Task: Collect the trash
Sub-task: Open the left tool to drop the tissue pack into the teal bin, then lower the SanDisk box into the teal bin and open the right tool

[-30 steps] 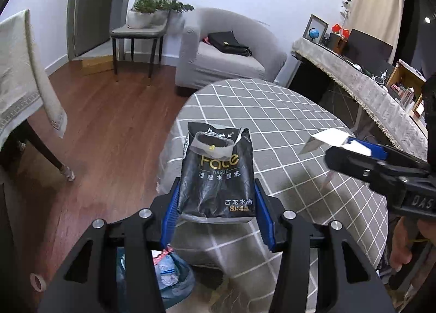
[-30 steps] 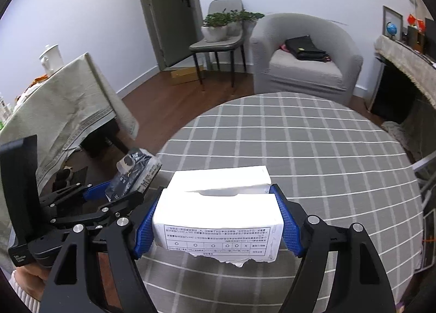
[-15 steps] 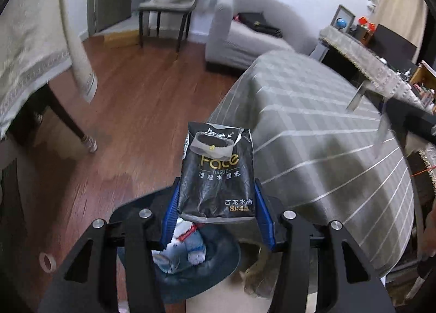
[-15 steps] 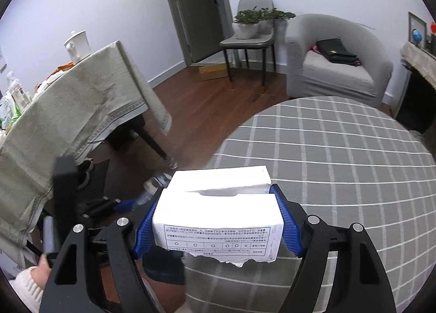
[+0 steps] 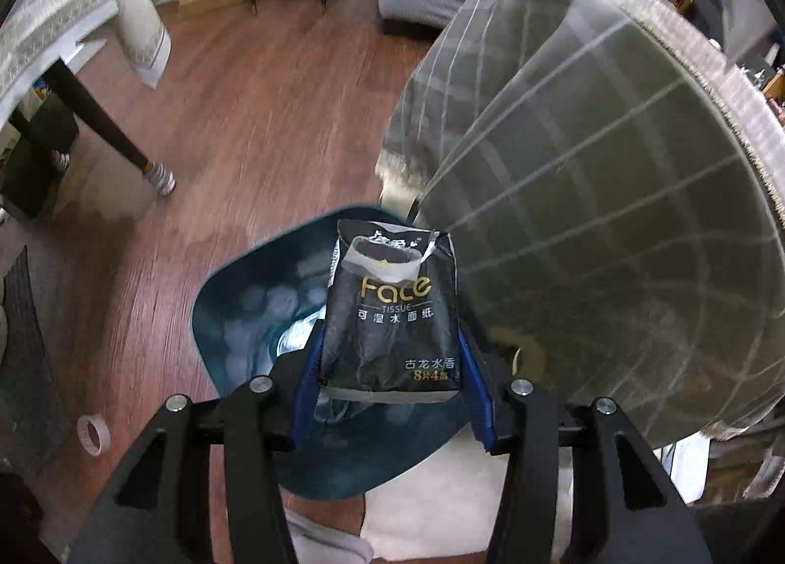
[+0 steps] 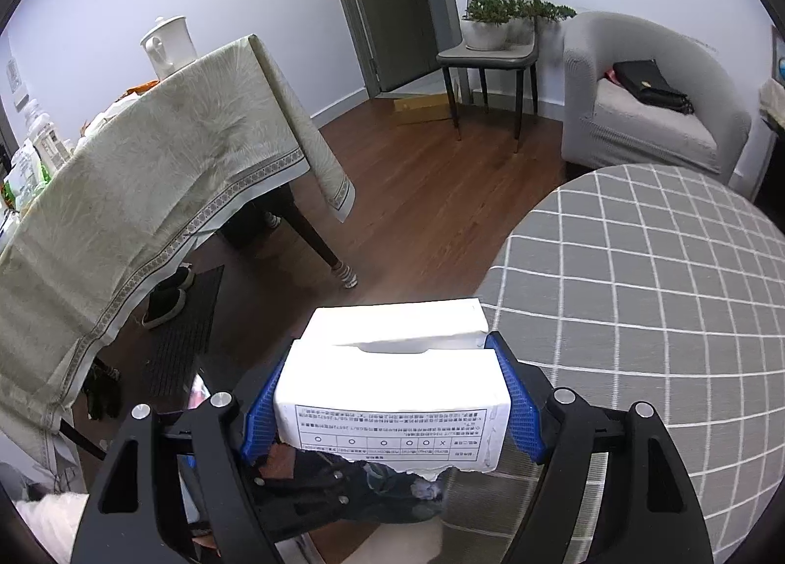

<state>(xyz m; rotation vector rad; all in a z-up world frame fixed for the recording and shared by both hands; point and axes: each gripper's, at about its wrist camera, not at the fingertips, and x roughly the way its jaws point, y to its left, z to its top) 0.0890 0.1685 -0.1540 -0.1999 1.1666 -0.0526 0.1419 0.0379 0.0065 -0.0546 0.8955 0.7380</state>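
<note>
The left gripper (image 5: pixel 390 397) is clamped on a black tissue packet (image 5: pixel 390 318), its blue pads pressing both sides of the packet's lower half. The packet stands upright between the fingers and hangs directly above a dark blue trash bag (image 5: pixel 255 313) that sits open on the wooden floor (image 5: pixel 255 132), with pale, blurred litter showing inside it. At about 2 o'clock from the packet hangs the draped edge of the round bench in its grey checked cloth (image 5: pixel 588 220). A roll of tape (image 5: pixel 93 434) lies on the floor at about 8 o'clock.

The right gripper (image 6: pixel 390 397) grips a white tissue box (image 6: pixel 392 382) across its short ends, the torn opening facing up. The box is held in the air just off the bench's rim (image 6: pixel 638 318), which lies at 3 o'clock. Beyond, at 10 o'clock, stands a second table under a beige cloth (image 6: pixel 147 201).
</note>
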